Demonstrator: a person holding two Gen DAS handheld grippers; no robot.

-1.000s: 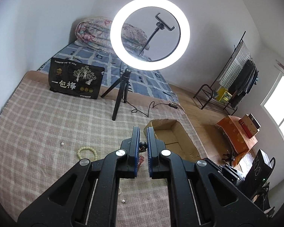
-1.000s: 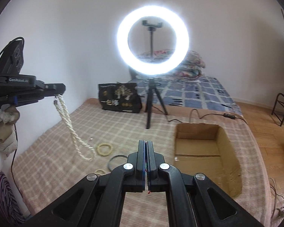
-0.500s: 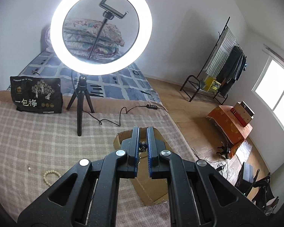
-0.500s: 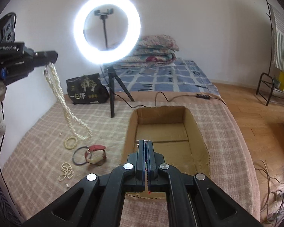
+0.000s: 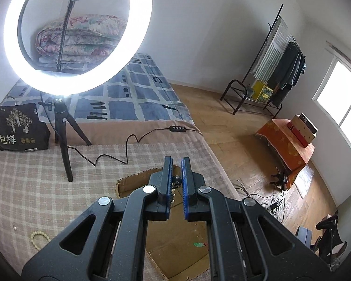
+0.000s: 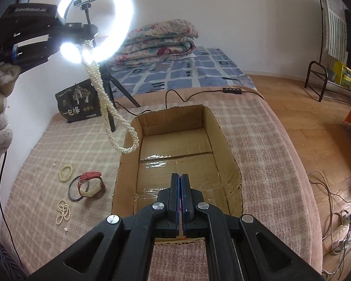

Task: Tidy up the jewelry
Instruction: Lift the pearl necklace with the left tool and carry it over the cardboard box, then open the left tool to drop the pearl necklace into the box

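Over box edge now: my left gripper (image 6: pixel 91 36) carried pearl necklace (image 6: pixel 105 107) across from blanket, clasp end pinched, loop dangling beside cardboard box (image 6: pixel 175 126) wall. Right gripper (image 6: pixel 180 187) pressed together on thin red cord, low over box floor. Drop comes next, I judge.

Cardboard box (image 6: pixel 177 164) sits on the bed (image 6: pixel 269 164); bracelets (image 6: pixel 66 172) lie left of it.
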